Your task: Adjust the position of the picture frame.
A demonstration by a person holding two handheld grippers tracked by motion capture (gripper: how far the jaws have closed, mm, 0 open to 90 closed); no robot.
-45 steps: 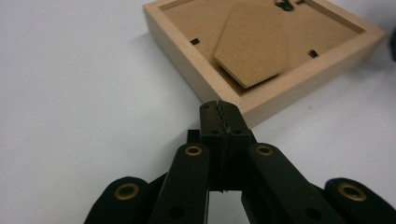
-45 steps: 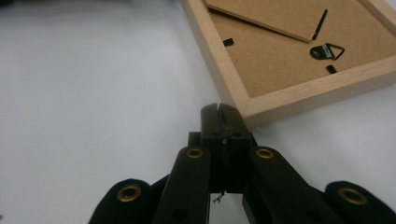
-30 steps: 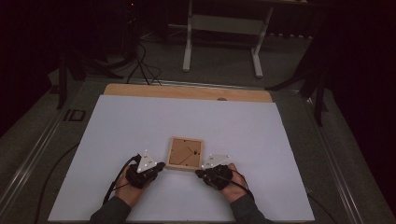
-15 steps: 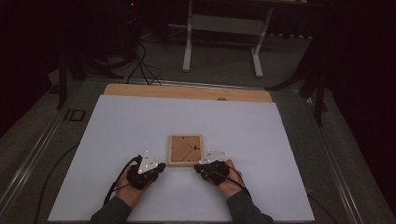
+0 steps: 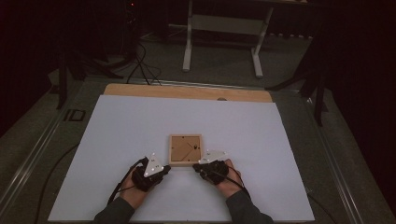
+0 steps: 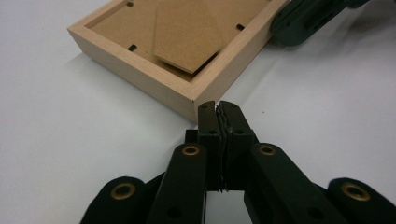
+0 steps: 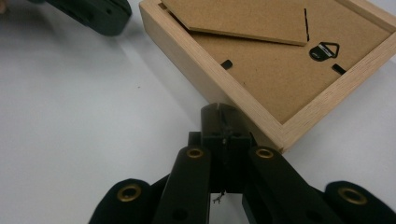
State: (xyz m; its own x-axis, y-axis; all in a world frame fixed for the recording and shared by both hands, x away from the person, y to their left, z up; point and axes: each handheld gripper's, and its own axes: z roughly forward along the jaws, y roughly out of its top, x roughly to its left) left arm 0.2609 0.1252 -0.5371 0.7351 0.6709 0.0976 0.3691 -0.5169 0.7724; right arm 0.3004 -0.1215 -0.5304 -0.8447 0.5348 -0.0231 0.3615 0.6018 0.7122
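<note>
A small wooden picture frame (image 5: pixel 185 149) lies face down on the white table sheet, its brown backing board and stand flap showing (image 6: pixel 187 35) (image 7: pixel 280 60). My left gripper (image 5: pixel 164 170) is shut with nothing between its jaws; its tip (image 6: pixel 218 107) sits at the frame's near left corner. The right gripper (image 5: pixel 198 167) is shut too, also empty, its tip (image 7: pixel 219 112) against the frame's near edge by the right corner. A small black hanger (image 7: pixel 324 50) is fixed to the backing.
The white sheet (image 5: pixel 116 140) covers most of a wooden tabletop whose far edge (image 5: pixel 187 92) shows. Behind the table a white metal stand (image 5: pixel 222 28) rests on the dark floor, with cables (image 5: pixel 140 65) trailing at the left.
Both hands stay at the frame's near corners. The right gripper has edged slightly left, closer to the frame's corner.
</note>
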